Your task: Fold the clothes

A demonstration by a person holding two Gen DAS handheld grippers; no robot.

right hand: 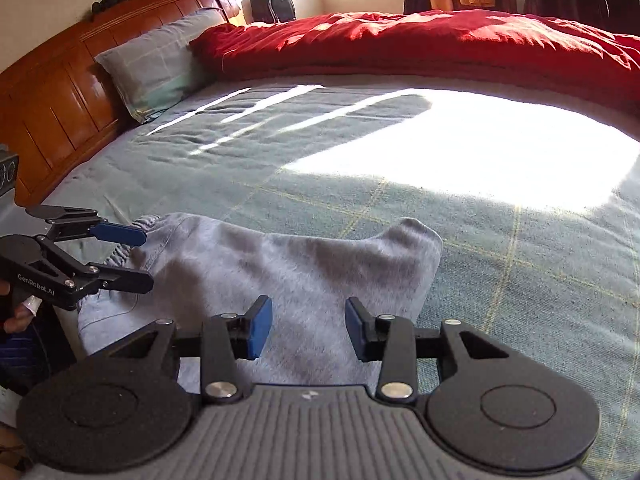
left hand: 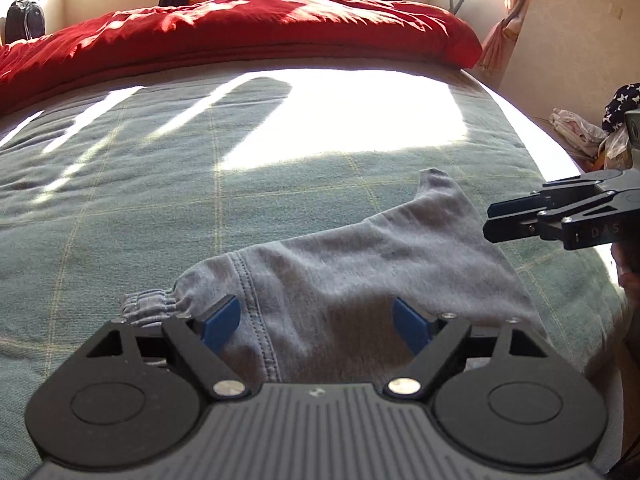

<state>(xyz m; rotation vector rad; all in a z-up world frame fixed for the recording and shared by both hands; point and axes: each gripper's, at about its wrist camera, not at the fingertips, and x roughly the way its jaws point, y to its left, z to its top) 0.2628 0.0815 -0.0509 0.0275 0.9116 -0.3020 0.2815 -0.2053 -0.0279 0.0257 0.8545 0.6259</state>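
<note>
Green checked bedspread [left hand: 120,184] with grey garment [left hand: 340,264] laid flat.
Left gripper [left hand: 316,320] spread wide above garment; right gripper [right hand: 308,328] likewise parted, holding nothing.

On my right wrist feed I read "GenRobot.AI" in white on the black body of the left gripper [right hand: 138,256]. On my left wrist feed, the right gripper [left hand: 490,222] shows "DAS" (cut off at the frame edge).
</note>
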